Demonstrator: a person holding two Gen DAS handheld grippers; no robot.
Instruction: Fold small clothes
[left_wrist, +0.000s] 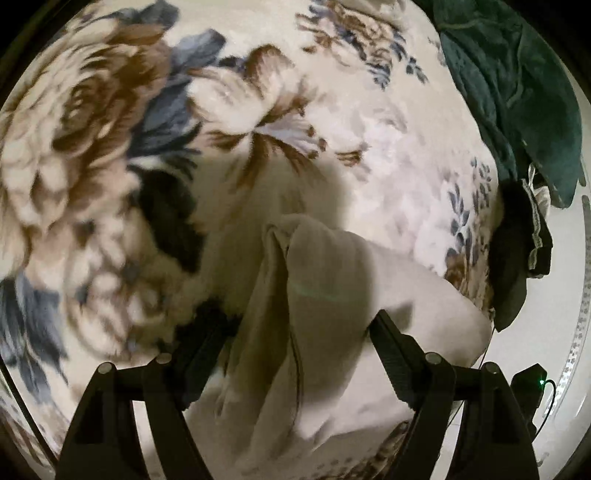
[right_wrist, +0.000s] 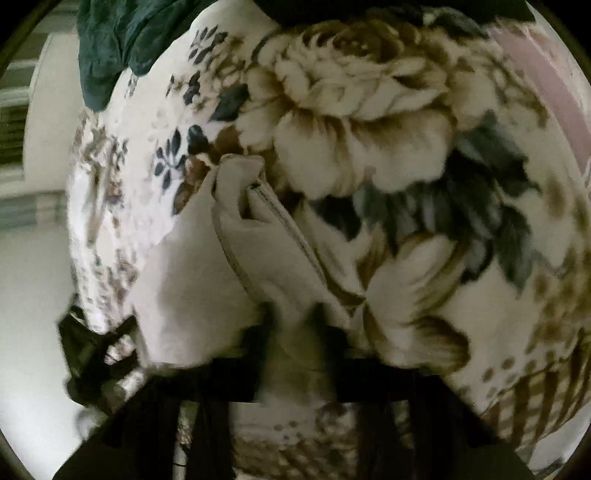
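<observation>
A small cream garment (left_wrist: 325, 295) lies bunched on a floral blanket (left_wrist: 332, 110). In the left wrist view my left gripper (left_wrist: 295, 328) is open, its two black fingers (left_wrist: 391, 350) spread wide on either side of the cloth. In the right wrist view the same cream garment (right_wrist: 236, 258) shows a folded hem edge. My right gripper (right_wrist: 291, 325) is blurred, with its fingers close together on a bunch of the cream cloth.
A dark green garment (left_wrist: 517, 92) lies at the blanket's far right edge, also top left in the right wrist view (right_wrist: 110, 44). A black lace-trimmed garment (left_wrist: 524, 251) hangs over the blanket's edge. White floor (right_wrist: 33, 295) lies beyond.
</observation>
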